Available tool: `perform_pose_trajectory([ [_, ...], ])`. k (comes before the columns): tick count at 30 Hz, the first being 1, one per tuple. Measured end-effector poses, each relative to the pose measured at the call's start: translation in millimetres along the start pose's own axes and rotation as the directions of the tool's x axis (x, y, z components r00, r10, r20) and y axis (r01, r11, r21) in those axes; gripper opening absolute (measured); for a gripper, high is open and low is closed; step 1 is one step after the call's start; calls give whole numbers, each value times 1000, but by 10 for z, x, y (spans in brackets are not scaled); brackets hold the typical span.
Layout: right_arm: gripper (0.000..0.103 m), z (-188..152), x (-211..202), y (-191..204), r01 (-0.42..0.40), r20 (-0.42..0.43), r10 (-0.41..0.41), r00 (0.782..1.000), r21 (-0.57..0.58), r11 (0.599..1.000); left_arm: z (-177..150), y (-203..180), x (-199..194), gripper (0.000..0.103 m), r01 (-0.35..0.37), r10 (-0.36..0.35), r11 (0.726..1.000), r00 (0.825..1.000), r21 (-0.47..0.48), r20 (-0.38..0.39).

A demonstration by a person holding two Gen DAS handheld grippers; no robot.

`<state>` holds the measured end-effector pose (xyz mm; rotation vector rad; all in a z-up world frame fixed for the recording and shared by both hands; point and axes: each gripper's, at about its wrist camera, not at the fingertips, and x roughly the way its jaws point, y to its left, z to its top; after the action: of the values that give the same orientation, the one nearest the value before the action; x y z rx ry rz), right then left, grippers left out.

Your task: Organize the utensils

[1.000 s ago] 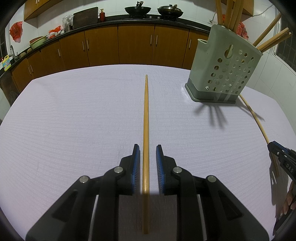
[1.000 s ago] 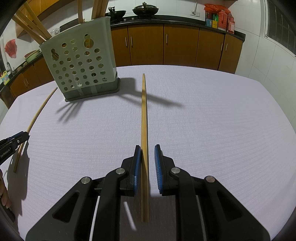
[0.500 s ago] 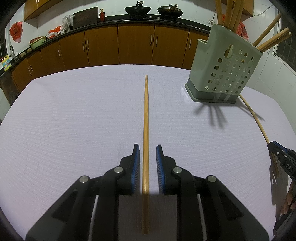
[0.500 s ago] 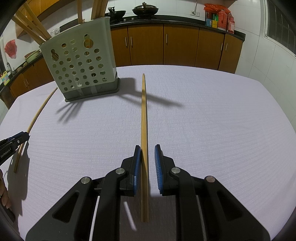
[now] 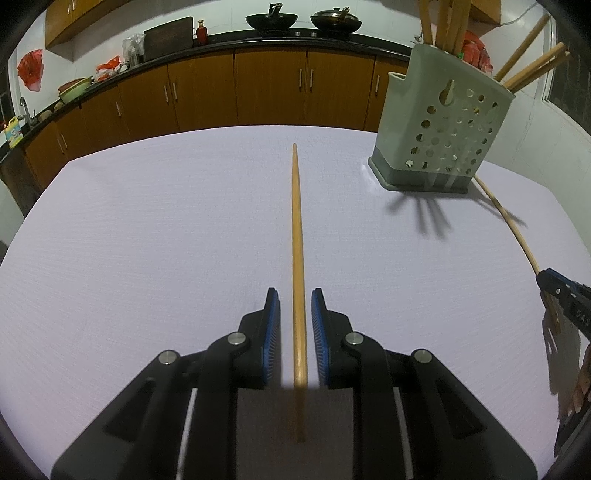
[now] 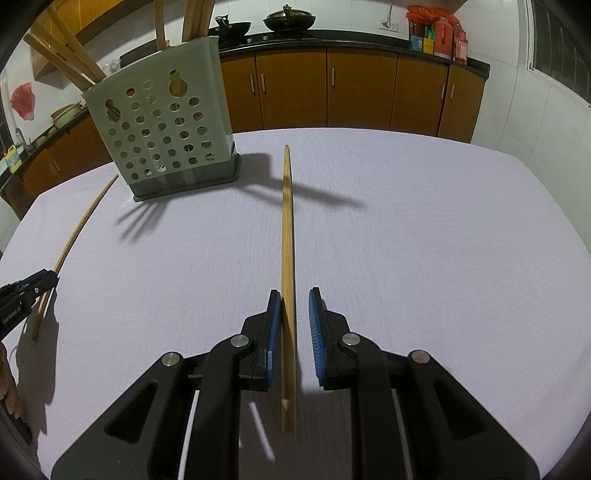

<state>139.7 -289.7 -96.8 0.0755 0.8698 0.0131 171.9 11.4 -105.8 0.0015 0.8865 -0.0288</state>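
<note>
Counter (image 5: 147,240): largest surface, covered in a pale lilac-white cloth with a fine woven ribbing, edges rounded off at the far side.

Behind it, a run of brown wooden cabinets (image 5: 269,88), flat doors, slim metal bar handles, dark worktop above carrying two black woks (image 5: 271,18).

Utensil holder (image 5: 443,140): grey-green plastic, boxy with rounded corners, walls punched with round holes and keyhole slots, darker grey base. It stands upright on the far part of the cloth, between the two grippers' lines. Several wooden sticks (image 5: 532,70) stand in it, leaning outward.

Left gripper (image 5: 294,295): black angular plastic fingers, silver pivot pins, blue ribbed pads. Jaws narrow and just now closing a little. A round chopstick (image 5: 297,221) runs lengthwise between them; a sliver of cloth shows on both sides, so the pads are not seen pressing it. This stick is smooth, honey-coloured, tapering to a point far from the gripper, and appears to lie on the cloth well left of the holder.

Right gripper (image 6: 294,293): same build, jaws slightly apart. A square chopstick (image 6: 287,221), paler, flat-faced, lies between them, touching the left-hand pad, with a gap to the other pad. Its far tip reaches just right of the holder's base.
</note>
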Motion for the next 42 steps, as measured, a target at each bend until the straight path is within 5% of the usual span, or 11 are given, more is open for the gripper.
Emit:
perform_pose_trajectory([
  [3,14,4,9,-6,0,1,0,1000,6,1000,4,30,4,8,4,-4,1000,1000,-14,0],
  [8,8,3,-61,-18,0,28,0,1000,-1,1000,6,36,-39,8,-15,14,1000,1000,26,15],
  [13,8,127,-399,-52,-7,139,6,990,5,1000,157,124,-421,8,-5,1,999,992,33,129],
  [21,8,463,-953,-29,-21,315,22,949,-8,1000,597,163,-1080,8,44,-51,999,948,30,315],
  [32,8,868,-1489,43,-68,445,73,892,-28,997,942,-37,-1606,8,170,-198,980,897,107,394],
  [38,8,1037,-1886,174,-148,534,160,830,-66,987,1096,-303,-1875,8,247,-304,951,859,187,412],
  [42,8,1214,-2174,291,-201,614,217,759,-96,975,1264,-479,-2051,8,272,-345,937,820,220,457],
])
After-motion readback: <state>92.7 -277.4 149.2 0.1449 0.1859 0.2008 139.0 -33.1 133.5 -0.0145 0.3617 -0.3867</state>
